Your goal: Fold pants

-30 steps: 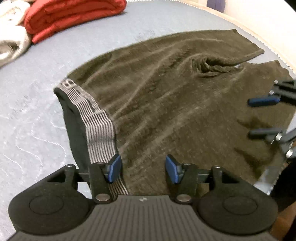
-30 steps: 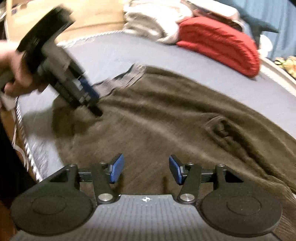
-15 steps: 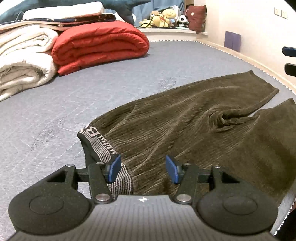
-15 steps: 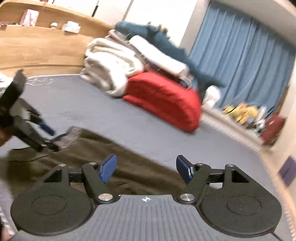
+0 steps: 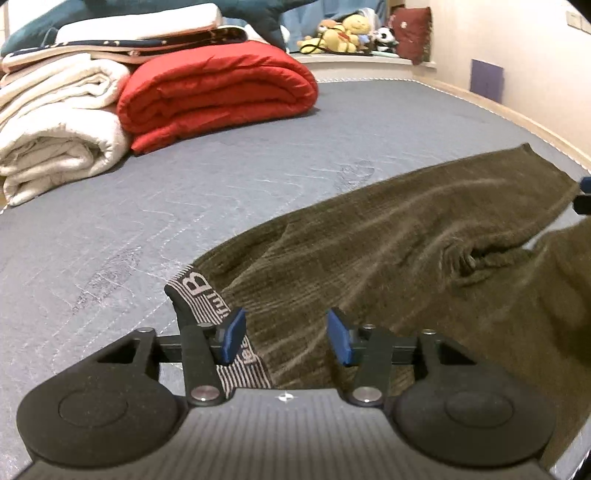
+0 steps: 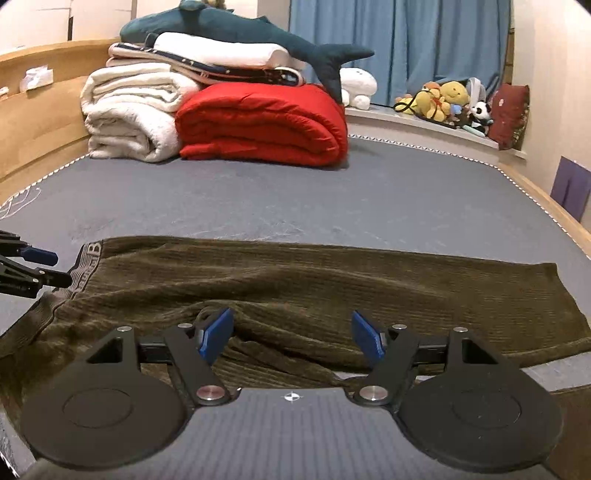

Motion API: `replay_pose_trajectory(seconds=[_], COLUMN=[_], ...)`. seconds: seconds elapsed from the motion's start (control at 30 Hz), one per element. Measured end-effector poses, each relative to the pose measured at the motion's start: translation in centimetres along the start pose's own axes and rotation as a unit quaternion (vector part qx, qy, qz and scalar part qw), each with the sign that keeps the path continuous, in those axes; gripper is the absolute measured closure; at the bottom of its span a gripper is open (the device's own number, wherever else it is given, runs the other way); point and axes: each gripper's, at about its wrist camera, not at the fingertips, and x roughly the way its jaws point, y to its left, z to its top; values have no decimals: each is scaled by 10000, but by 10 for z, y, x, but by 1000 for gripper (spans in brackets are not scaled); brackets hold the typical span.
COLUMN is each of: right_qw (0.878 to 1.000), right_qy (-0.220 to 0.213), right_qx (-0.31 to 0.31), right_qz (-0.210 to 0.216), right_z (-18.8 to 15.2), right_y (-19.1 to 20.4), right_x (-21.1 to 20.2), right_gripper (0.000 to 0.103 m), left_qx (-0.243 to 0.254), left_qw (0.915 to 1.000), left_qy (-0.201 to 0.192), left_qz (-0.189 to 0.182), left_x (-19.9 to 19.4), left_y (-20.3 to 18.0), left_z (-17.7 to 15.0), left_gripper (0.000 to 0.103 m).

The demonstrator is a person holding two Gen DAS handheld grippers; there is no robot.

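Dark olive corduroy pants [image 5: 369,258] lie spread on the grey mattress [image 5: 184,206], with a grey striped waistband [image 5: 207,299] at the left end. In the right wrist view the pants [image 6: 314,284] run left to right, waistband [image 6: 88,258] at the left. My left gripper [image 5: 286,336] is open and empty, low over the waistband end; it also shows in the right wrist view [image 6: 40,267] at the left edge. My right gripper [image 6: 291,334] is open and empty, low over the crotch fold near the mattress's near edge.
A folded red duvet [image 6: 262,125], folded white blankets [image 6: 125,110] and a blue plush shark [image 6: 229,29] are stacked at the far end of the mattress. Soft toys [image 6: 443,99] sit on a ledge at the back right. A wooden bed frame [image 6: 37,118] runs along the left.
Both grippers have tilted up from looking down at the pants to a low, level view across the bed. The right gripper has moved to the pants' middle. The pants lie unmoved.
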Motion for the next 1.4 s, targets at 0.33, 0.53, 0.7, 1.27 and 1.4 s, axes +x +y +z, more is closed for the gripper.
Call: replay_pose_trajectory(seconds=[0.33, 0.53, 0.7, 1.27, 1.4], right_qw=[9995, 9990, 9988, 9961, 9950], right_qy=[-83, -103, -174, -194, -168], right_qx=[194, 303, 385, 853, 986], right_qz=[-216, -311, -260, -122, -71], right_z=[-1, -3, -3, 11, 14], right_y=[-12, -20, -25, -33, -35], right_x=[-8, -7, -8, -8, -9], right_gripper=[26, 32, 58, 50, 50], left_qx=[-102, -162, -141, -855, -792], left_qw=[9998, 9995, 9992, 9962, 9960], left_qy=[90, 54, 34, -167, -357], left_qz=[-169, -266, -377, 28, 228], left_x=[13, 16, 17, 40, 64], left_y=[-11, -17, -22, 63, 67], left_z=[12, 19, 22, 23, 34], left_gripper=[92, 92, 92, 92, 92])
